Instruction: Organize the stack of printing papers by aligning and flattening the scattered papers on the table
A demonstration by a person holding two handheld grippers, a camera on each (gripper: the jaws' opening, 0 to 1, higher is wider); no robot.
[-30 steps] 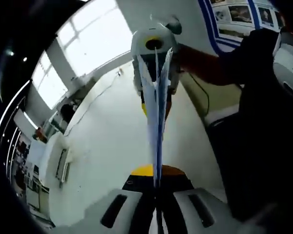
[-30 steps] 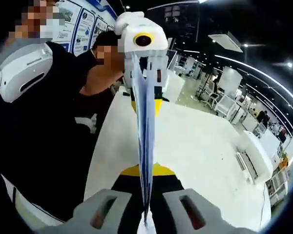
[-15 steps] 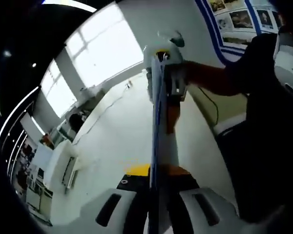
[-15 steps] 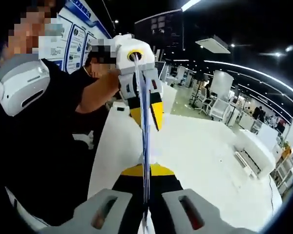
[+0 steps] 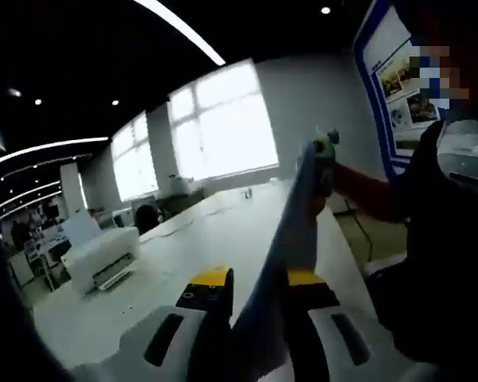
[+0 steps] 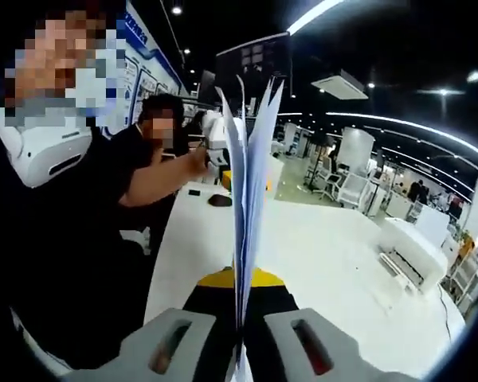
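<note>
The stack of white printing papers [image 6: 245,183] stands on edge, seen end-on. My right gripper [image 6: 239,278] is shut on its near edge, and the free far edges of the sheets fan apart. In the left gripper view, the paper stack [image 5: 291,231] is a dark, blurred band. It runs from between the parted yellow-tipped jaws of my left gripper [image 5: 256,278] to the right gripper [image 5: 323,151], which a hand holds. I cannot tell whether the left jaws touch the sheets. In the right gripper view, the left gripper [image 6: 216,143] sits small, beyond and left of the stack.
The white table [image 6: 327,239] stretches below. A printer [image 5: 103,256] stands at its far side, the same printer [image 6: 414,247] showing in the right gripper view. A dark round object [image 6: 221,200] lies on the table near the person in dark clothes [image 6: 80,239].
The left jaws have parted, and the left gripper now looks smaller and farther behind the stack. The sheets' far edges have fanned out. Both views have tilted up towards the room.
</note>
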